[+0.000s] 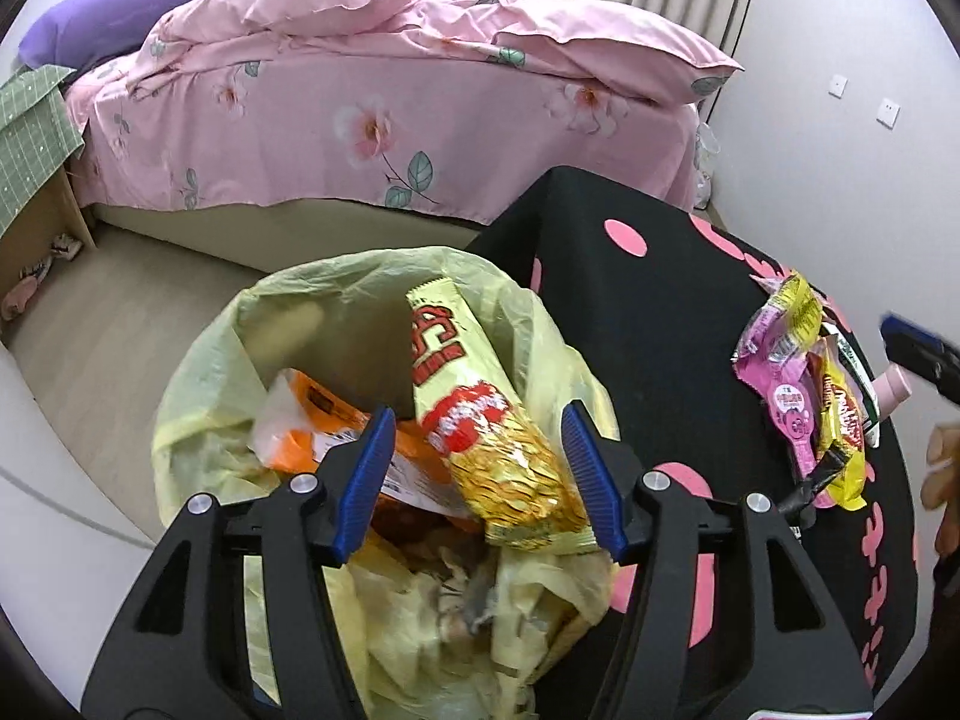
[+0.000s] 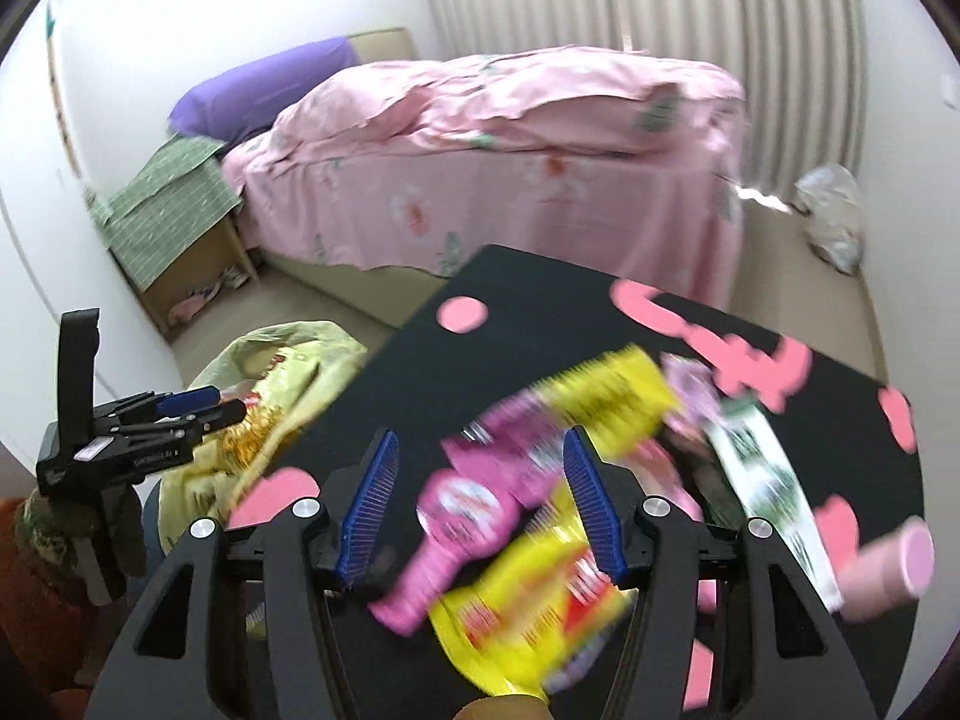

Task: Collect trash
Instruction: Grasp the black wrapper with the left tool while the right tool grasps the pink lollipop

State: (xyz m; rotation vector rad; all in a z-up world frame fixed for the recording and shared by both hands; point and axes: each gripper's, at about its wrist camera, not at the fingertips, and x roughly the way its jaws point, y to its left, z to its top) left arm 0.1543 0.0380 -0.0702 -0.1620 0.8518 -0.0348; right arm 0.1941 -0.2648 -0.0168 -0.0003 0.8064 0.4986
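Note:
My left gripper (image 1: 478, 414) stands open over a bin lined with a pale yellow bag (image 1: 204, 372). A gold and red snack wrapper (image 1: 480, 450) leans inside the bin, between the fingers but not pressed by the pads. An orange packet (image 1: 312, 420) lies beside it. My right gripper (image 2: 481, 437) hangs open above the black table (image 2: 510, 300), over a blurred heap: a pink wrapper (image 2: 474, 498), a yellow wrapper (image 2: 540, 618) and a white and green one (image 2: 762, 474). The same heap (image 1: 798, 396) shows at the right of the left wrist view.
A pink bottle (image 2: 888, 564) lies on the table's right edge. Behind are a bed with pink floral covers (image 2: 510, 168), a nightstand under a green cloth (image 2: 174, 210), and a crumpled plastic bag (image 2: 834, 216) on the floor. The left gripper (image 2: 225, 403) shows at far left.

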